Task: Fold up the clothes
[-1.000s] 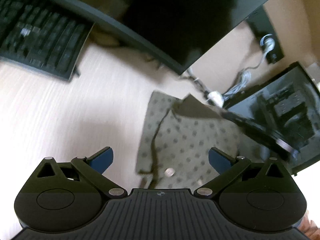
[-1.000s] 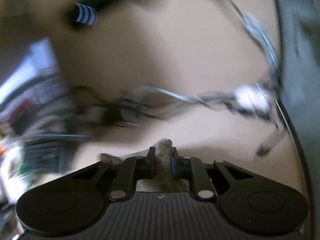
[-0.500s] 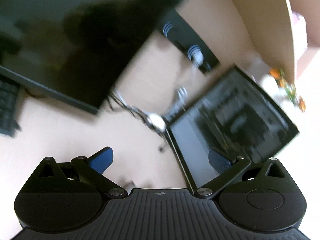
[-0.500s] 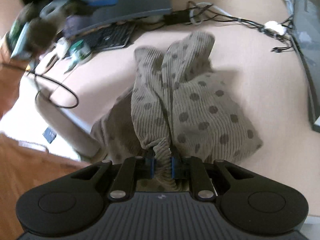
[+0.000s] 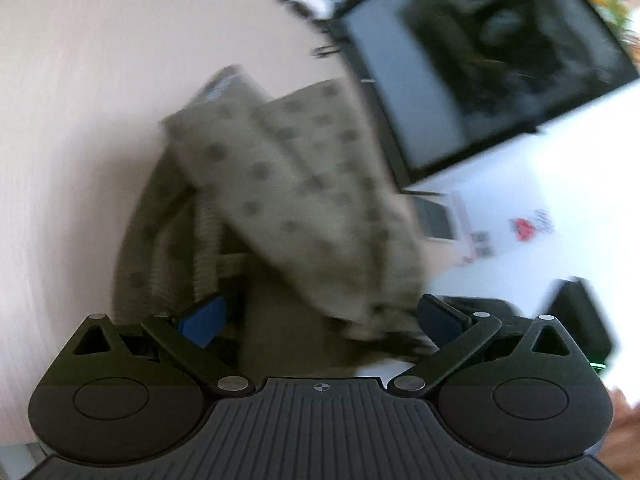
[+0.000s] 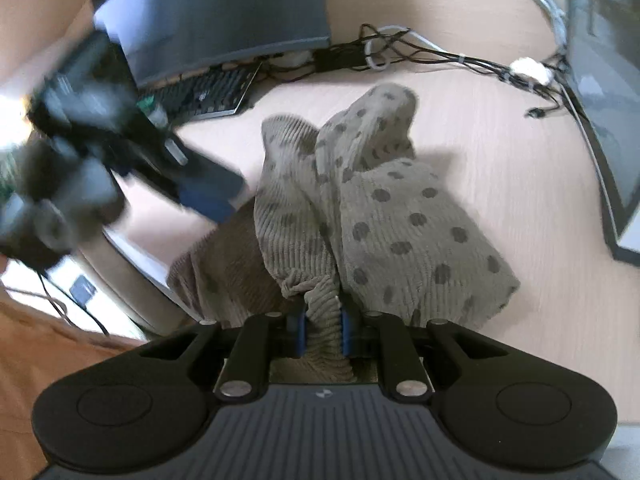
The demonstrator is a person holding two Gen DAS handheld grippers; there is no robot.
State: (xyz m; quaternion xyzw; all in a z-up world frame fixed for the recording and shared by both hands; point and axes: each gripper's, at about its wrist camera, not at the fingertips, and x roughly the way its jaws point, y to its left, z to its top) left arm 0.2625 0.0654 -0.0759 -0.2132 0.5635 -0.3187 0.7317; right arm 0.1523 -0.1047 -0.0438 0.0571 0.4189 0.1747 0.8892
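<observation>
A grey-green ribbed garment with dark dots (image 6: 400, 220) hangs bunched over the light wooden desk (image 6: 500, 160). My right gripper (image 6: 323, 330) is shut on a gathered fold of it and holds it up. In the left wrist view the same garment (image 5: 288, 200) is blurred and hangs in front of my left gripper (image 5: 320, 320), which is open and empty, its blue pads wide apart. The left gripper also shows blurred in the right wrist view (image 6: 120, 152), left of the garment.
A dark monitor (image 6: 224, 12) and a black keyboard (image 6: 208, 94) stand at the back left. A tangle of cables (image 6: 440, 56) runs along the back. A second dark screen (image 6: 608, 92) stands at the right. The desk's front edge (image 6: 132, 264) lies at the lower left.
My right gripper has lifted the garment off the desk and pulled it back. My left gripper has swung round fast and now faces the hanging garment, still open.
</observation>
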